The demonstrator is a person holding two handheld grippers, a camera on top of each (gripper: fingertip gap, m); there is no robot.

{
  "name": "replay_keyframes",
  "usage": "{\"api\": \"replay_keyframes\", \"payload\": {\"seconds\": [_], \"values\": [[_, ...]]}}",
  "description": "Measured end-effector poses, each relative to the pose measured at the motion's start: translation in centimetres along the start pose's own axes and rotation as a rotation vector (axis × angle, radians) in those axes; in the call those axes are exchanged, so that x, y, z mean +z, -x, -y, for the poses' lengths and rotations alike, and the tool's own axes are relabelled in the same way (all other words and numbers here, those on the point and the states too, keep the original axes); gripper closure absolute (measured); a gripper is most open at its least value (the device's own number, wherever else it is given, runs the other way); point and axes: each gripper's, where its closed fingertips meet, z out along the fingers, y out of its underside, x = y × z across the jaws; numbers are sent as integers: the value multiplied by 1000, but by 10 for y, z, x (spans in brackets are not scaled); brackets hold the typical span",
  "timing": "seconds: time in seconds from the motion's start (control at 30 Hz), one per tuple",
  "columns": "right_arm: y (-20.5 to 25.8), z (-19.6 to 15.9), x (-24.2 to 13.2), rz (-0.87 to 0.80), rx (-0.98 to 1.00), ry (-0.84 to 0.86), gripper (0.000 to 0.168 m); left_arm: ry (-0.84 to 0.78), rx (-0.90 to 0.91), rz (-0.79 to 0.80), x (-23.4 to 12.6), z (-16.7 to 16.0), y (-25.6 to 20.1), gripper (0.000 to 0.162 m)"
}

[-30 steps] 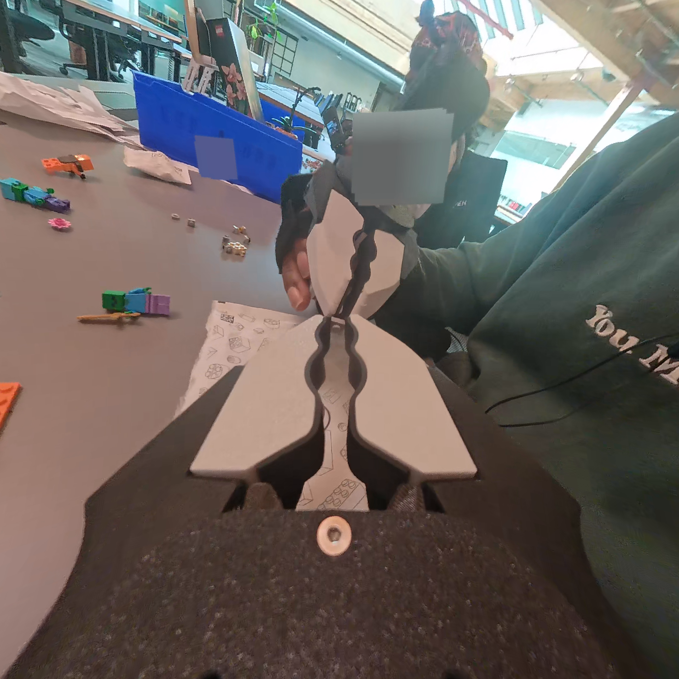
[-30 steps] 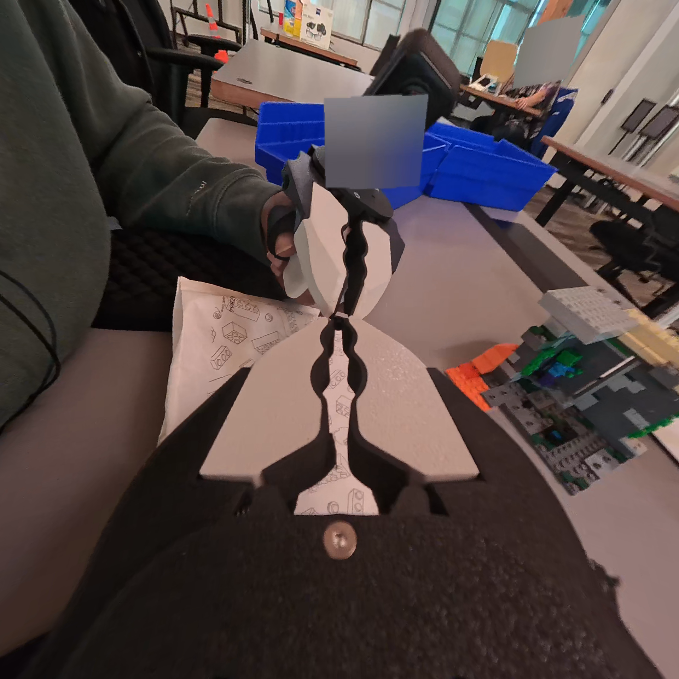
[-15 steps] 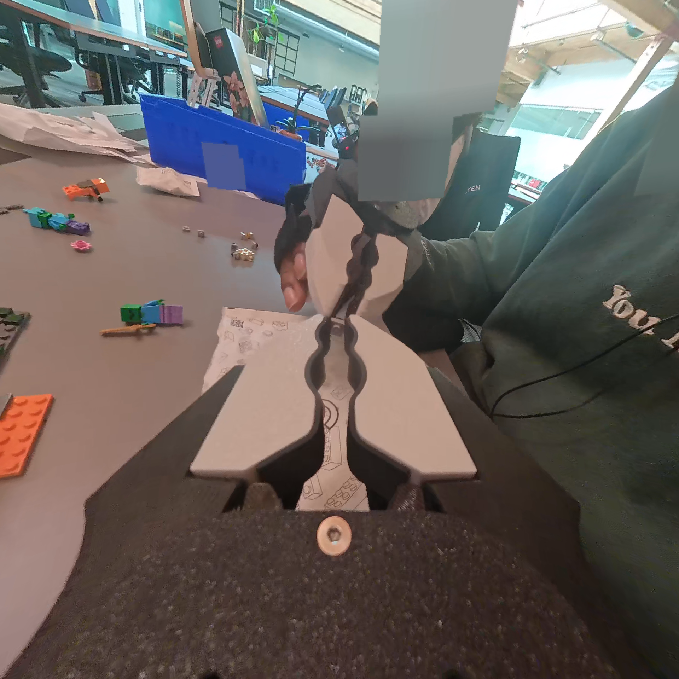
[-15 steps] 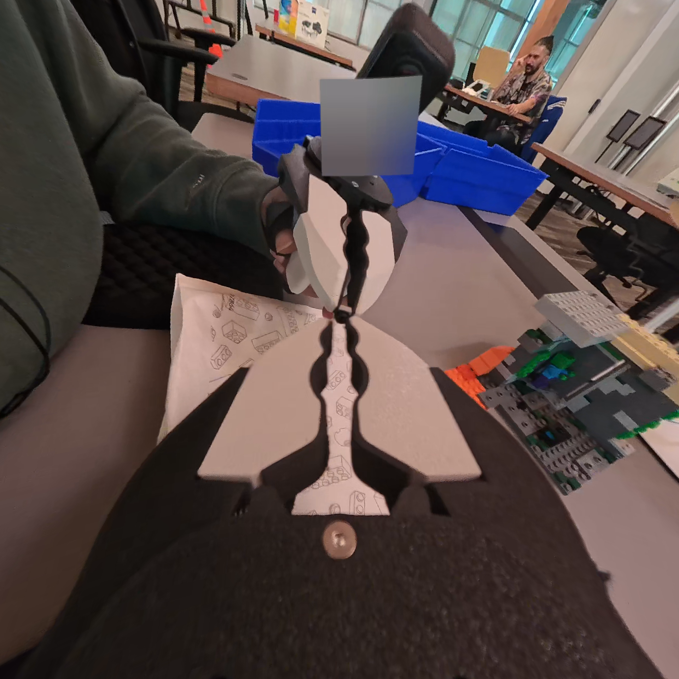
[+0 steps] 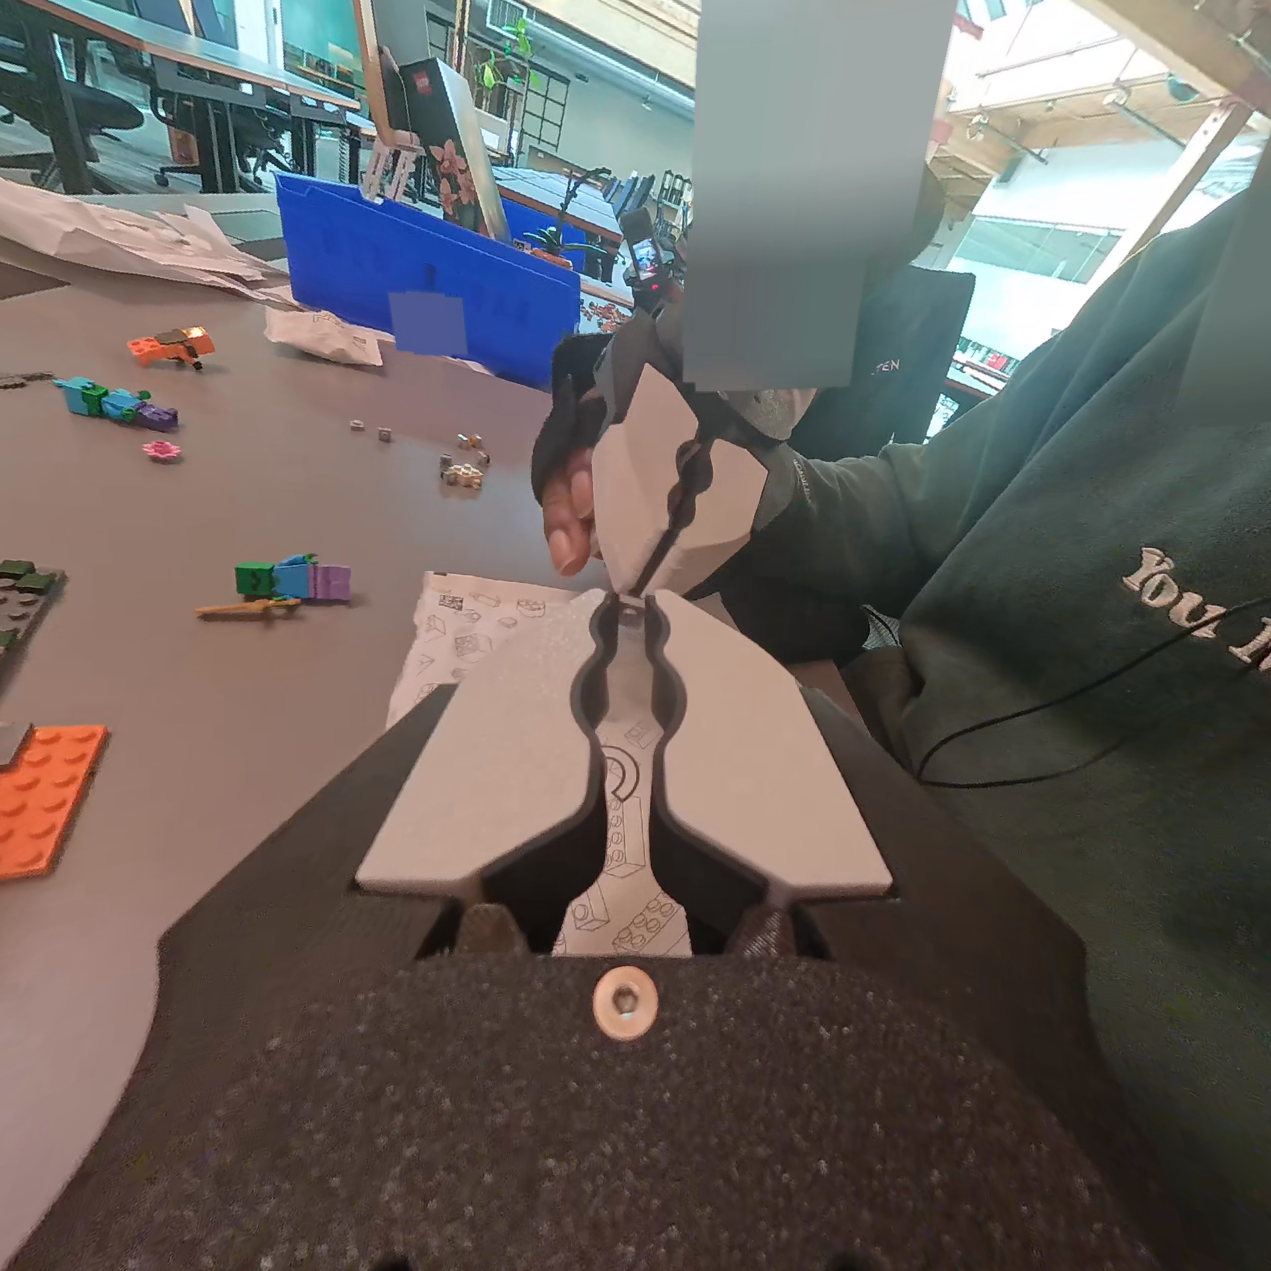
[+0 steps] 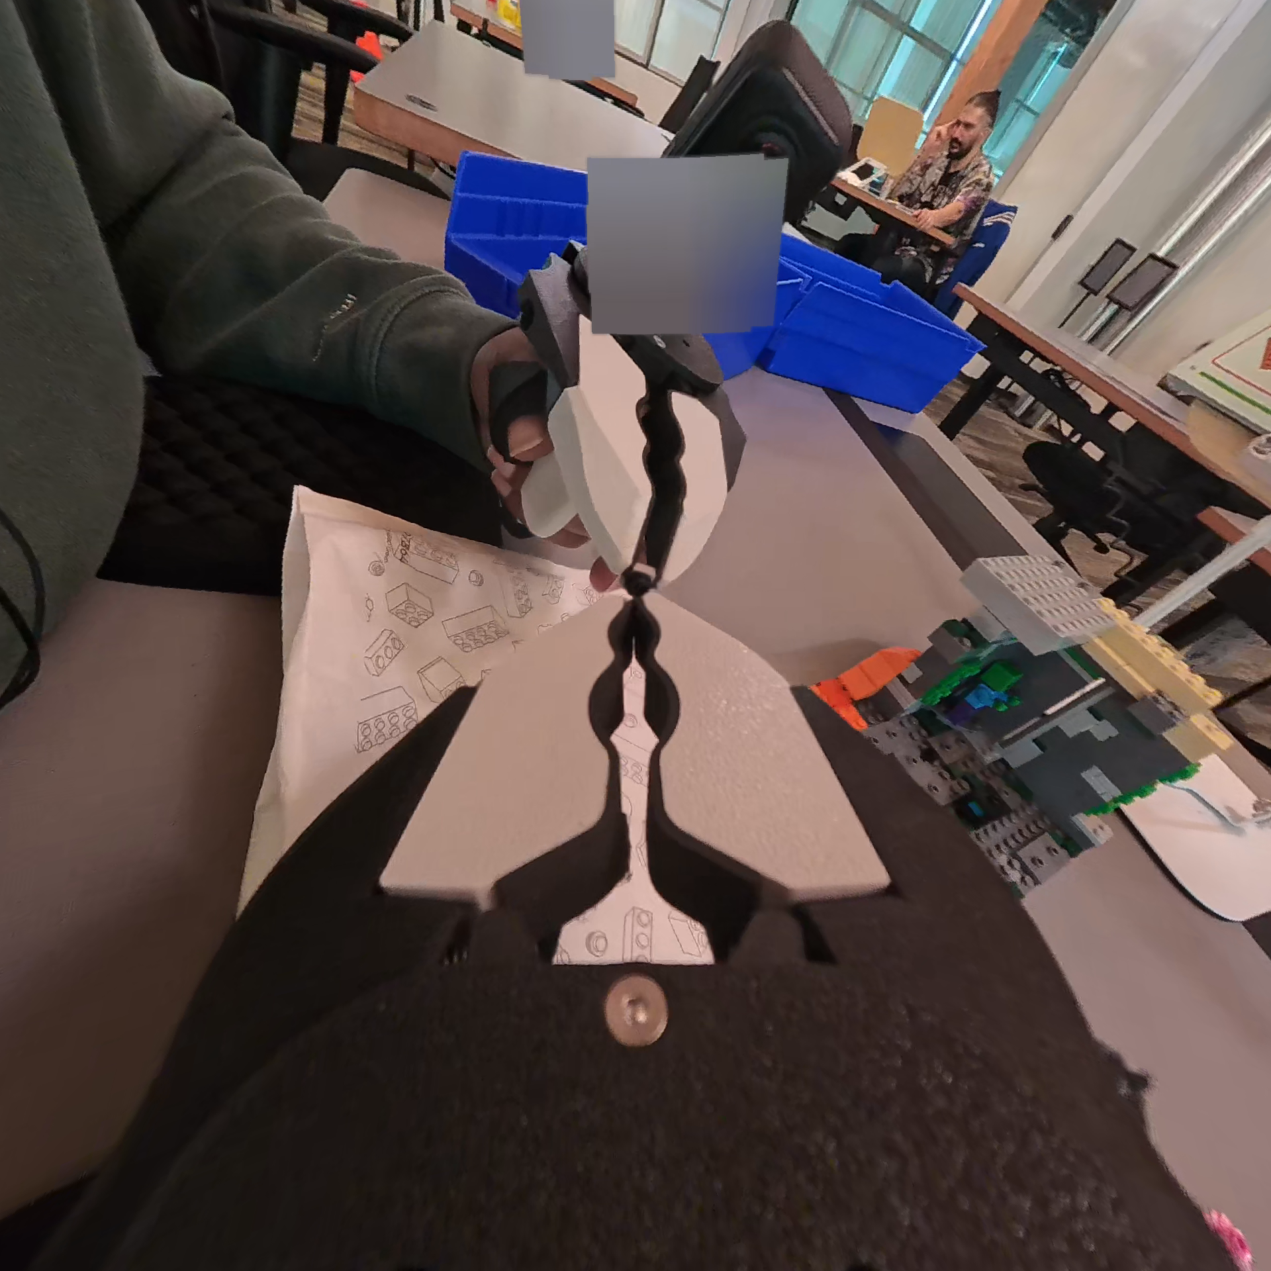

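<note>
Spreading across both views, a grey table [image 5: 206, 688] carries everything. The person's dark green sweatshirt [image 5: 1066, 550] fills the right of the left wrist view. Blue bins [image 6: 860, 330] stand at the far side. A white paper bag [image 6: 357, 619] printed with brick drawings lies near, directly under both tools. A large grey and green brick build [image 6: 1066, 743] sits to the right in the right wrist view. An orange plate [image 5: 41, 798] and a green, blue and purple brick figure [image 5: 292, 581] lie to the left in the left wrist view, with tiny loose bits farther off.

The left gripper [image 5: 629, 605] and right gripper [image 6: 634, 605] are held above the bag, pointing straight at each other, tip to tip along one line. The left hand [image 6: 516, 440] and right hand [image 5: 567, 495] each hold their tool from behind.

The left gripper's pale fingers [image 5: 509, 770] are drawn nearly together and pinch a small grey piece [image 5: 629, 611] at their very tips. The right gripper's fingers [image 6: 756, 770] are pressed together at the tips; whether they trap anything I cannot tell.

The small piece lies dead ahead of the right fingertips, touching or just beside them, so both tools are equally near. It is too small to read its long axis.
</note>
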Motion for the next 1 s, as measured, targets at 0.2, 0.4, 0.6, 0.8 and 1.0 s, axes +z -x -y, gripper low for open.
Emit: {"api": "replay_keyframes", "payload": {"seconds": [0.2,0.4,0.6,0.8,1.0], "values": [[2,-1,3,-10,-14,16,163,14,20,-12,3,-2,-5,155],[5,0,3,2,-38,26,159,12,28,-8,4,-1,-6,155],[4,0,3,-7,-40,29,164,3,26,-6,4,0,-6,155],[-9,-12,-6,-40,5,80,168,14,49,23,2,0,-2,155],[-77,-69,-75,-387,166,330,167,29,70,57,4,-2,-1,155]]}}
